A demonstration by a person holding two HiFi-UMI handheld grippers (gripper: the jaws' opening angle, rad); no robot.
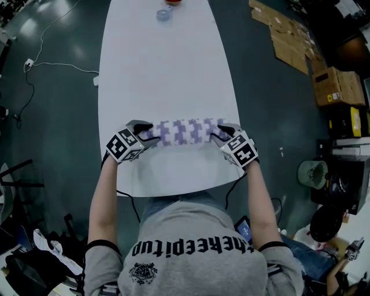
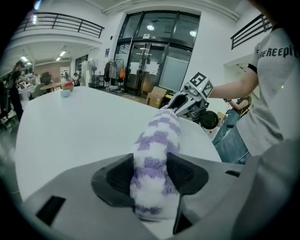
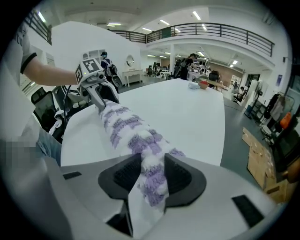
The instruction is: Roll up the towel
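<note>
A purple-and-white checked towel [image 1: 185, 132] lies rolled into a tight log across the near part of the white table [image 1: 162, 69]. My left gripper [image 1: 145, 132] holds its left end and my right gripper [image 1: 218, 134] its right end. In the left gripper view the roll [image 2: 157, 140] fills the gap of the left gripper [image 2: 151, 176], both pads touching it, and runs away to the right gripper [image 2: 180, 104]. In the right gripper view the right gripper [image 3: 152, 176] pinches the towel [image 3: 126, 129], a loose corner hanging below the pads; the left gripper [image 3: 101, 101] shows at the far end.
A small blue object [image 1: 164, 14] and a red one [image 1: 173, 2] sit at the table's far end. The table's near edge runs just below the roll. Cardboard boxes [image 1: 332, 85] and a fan [image 1: 313, 172] stand on the floor to the right.
</note>
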